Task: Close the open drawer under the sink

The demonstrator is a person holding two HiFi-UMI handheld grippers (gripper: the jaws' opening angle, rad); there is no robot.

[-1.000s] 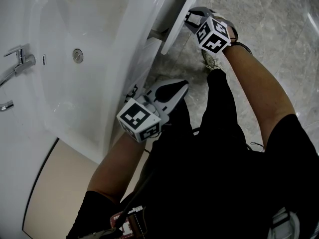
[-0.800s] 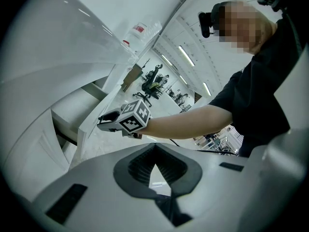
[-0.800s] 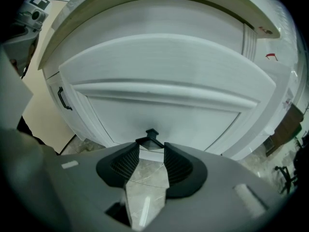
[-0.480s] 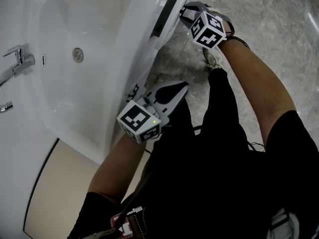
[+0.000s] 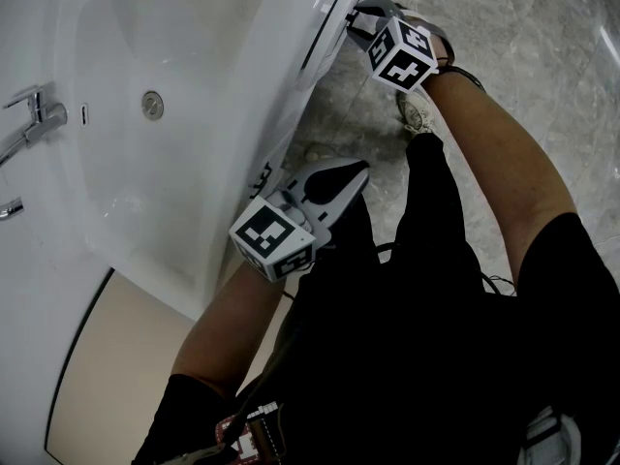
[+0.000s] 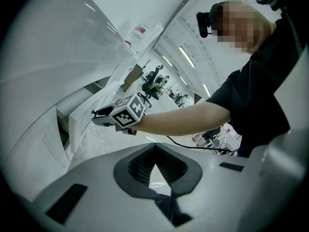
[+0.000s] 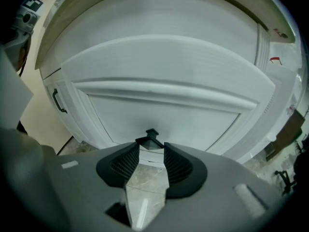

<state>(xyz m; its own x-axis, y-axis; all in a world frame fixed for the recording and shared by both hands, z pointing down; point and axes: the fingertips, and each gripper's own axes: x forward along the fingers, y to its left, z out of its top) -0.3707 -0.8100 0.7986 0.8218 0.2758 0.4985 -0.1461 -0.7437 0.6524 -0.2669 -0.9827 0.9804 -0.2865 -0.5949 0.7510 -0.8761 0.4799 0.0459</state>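
While the person leans over the white sink [image 5: 174, 197], the right gripper [image 5: 356, 15] reaches under the basin's rim to the drawer [image 7: 164, 110] in the cabinet below. In the right gripper view the drawer's white front fills the field. The gripper's fingers stand apart, and a small dark knob [image 7: 151, 132] on the drawer front sits between their tips. Whether the pads press on the knob cannot be made out.

The left gripper view shows the drawer [image 6: 77, 124] from the side. Its front stands slightly out from the cabinet, with a narrow dark gap behind it, and the right gripper's tip is at the panel. In the head view only a thin dark line separates the drawer front from the sink's underside.

The left gripper [image 5: 356, 170] hangs apart from the cabinet, over the person's dark clothing, just beside the basin's outer wall. Its fingers are together with nothing between them [image 6: 154, 149].

A chrome faucet [image 5: 34, 119] and a round drain [image 5: 152, 105] mark the basin. A cupboard door with a black handle [image 7: 59, 100] lies beside the drawer, and grey marbled floor [image 5: 523, 37] lies beneath.
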